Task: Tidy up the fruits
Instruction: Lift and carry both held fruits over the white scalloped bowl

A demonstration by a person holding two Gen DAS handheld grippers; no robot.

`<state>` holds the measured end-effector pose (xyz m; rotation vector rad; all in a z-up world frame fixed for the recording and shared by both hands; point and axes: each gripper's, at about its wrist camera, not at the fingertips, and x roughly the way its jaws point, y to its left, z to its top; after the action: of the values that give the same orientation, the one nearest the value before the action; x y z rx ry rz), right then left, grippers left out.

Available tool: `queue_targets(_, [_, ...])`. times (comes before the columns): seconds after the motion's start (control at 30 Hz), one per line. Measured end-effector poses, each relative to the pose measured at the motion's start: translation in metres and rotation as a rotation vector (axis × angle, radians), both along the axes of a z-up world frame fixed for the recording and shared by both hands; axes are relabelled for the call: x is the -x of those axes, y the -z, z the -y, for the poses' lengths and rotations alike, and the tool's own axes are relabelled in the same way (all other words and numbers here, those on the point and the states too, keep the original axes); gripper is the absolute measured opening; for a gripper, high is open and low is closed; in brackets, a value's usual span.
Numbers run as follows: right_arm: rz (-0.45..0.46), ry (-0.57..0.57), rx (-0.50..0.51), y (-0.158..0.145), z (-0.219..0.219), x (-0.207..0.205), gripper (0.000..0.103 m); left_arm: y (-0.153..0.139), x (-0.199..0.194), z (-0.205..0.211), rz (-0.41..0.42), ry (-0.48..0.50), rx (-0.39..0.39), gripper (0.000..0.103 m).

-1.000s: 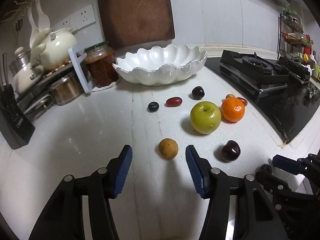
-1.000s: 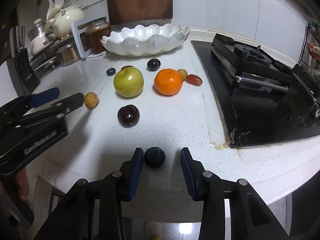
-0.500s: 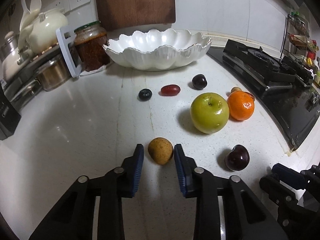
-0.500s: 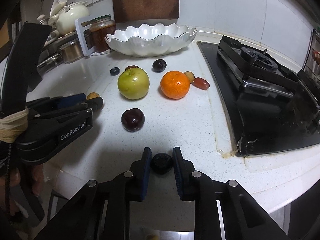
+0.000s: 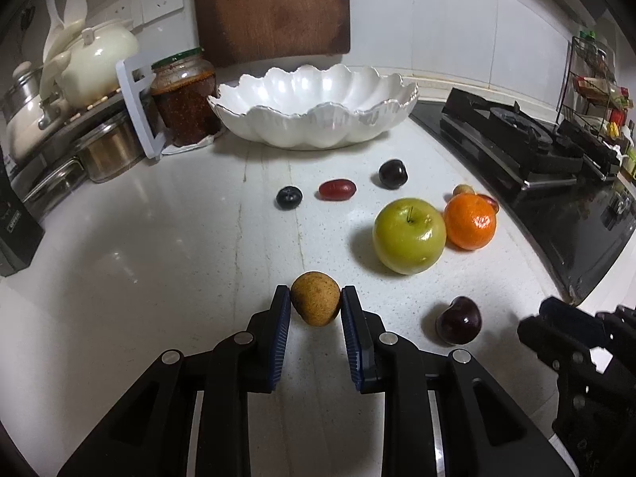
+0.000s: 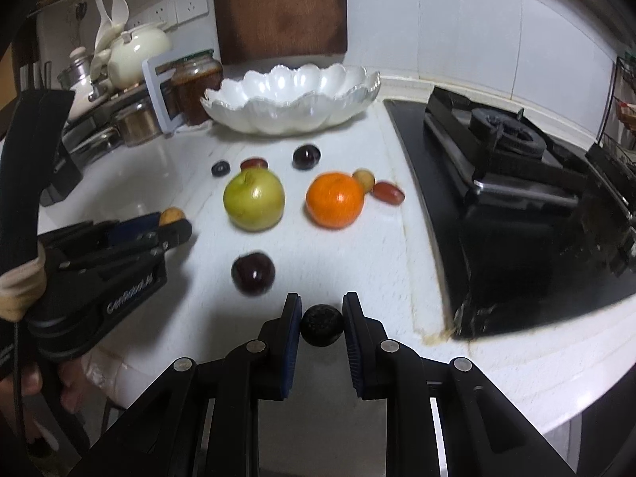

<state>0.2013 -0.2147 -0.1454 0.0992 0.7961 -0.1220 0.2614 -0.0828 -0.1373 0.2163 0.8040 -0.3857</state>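
Left gripper: we see its blue jaws pressed on both sides of the little brown fruit.
Desk: we see it is white and shiny.
Green apple: it touches the orange.
Dark plum: we see it just right of the jaws.
Far fruits: a dark berry, a red grape and a dark cherry sit in a row.
White bowl: it stands at the back.
Stove: black, on our right.
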Motion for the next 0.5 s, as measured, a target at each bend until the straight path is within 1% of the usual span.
queue_targets(0.23, [0.082,-0.081,-0.004,-0.024,0.014,-0.011,0.023,-0.026,0.008,0.005,0.040,-0.081,0.003,0.026])
queue_targets(0.5, [0.153,-0.168,-0.018,-0.051,0.040,-0.026,0.023,-0.059,0.018,0.020,0.099,-0.179,0.034,0.026])
